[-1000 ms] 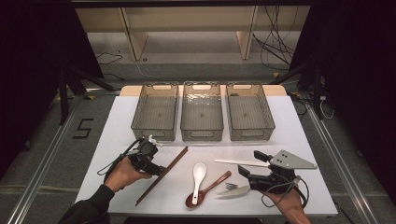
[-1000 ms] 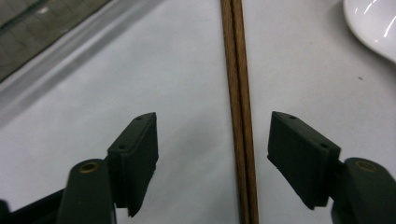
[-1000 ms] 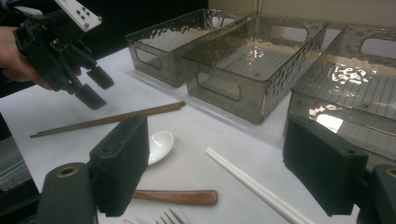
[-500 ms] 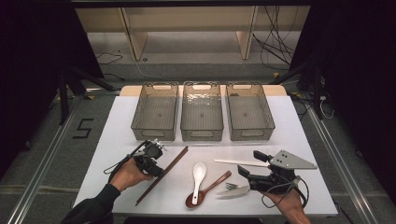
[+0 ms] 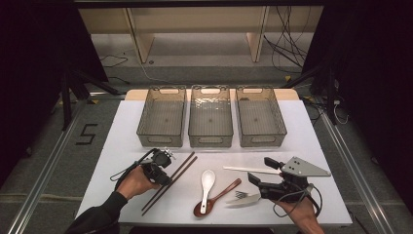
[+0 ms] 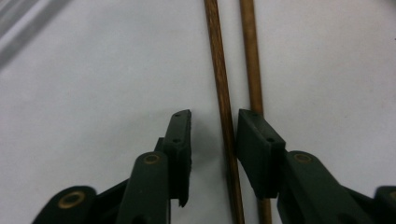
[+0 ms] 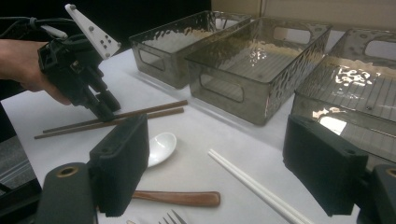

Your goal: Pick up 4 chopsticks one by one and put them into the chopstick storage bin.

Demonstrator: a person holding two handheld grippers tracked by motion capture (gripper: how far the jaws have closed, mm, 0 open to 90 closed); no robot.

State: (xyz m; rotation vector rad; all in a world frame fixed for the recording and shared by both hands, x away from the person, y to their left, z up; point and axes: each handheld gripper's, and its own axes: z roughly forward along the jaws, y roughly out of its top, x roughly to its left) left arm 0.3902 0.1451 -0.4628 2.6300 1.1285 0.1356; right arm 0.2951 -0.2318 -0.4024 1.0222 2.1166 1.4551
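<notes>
Wooden chopsticks (image 5: 169, 183) lie left of the spoons on the white table (image 5: 316, 146) as my left gripper (image 6: 214, 140), down on them since a second ago, spreads its jaws astride one stick, while my right gripper (image 5: 260, 170) waits wide open near the fork (image 5: 243, 197), suggesting a pickup.

Brown chopsticks (image 5: 170, 181), white spoon (image 5: 207, 183)

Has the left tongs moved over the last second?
Yes. The left tongs have slid right toward the brown chopsticks and now straddle one stick, judged against the left bin.
</notes>
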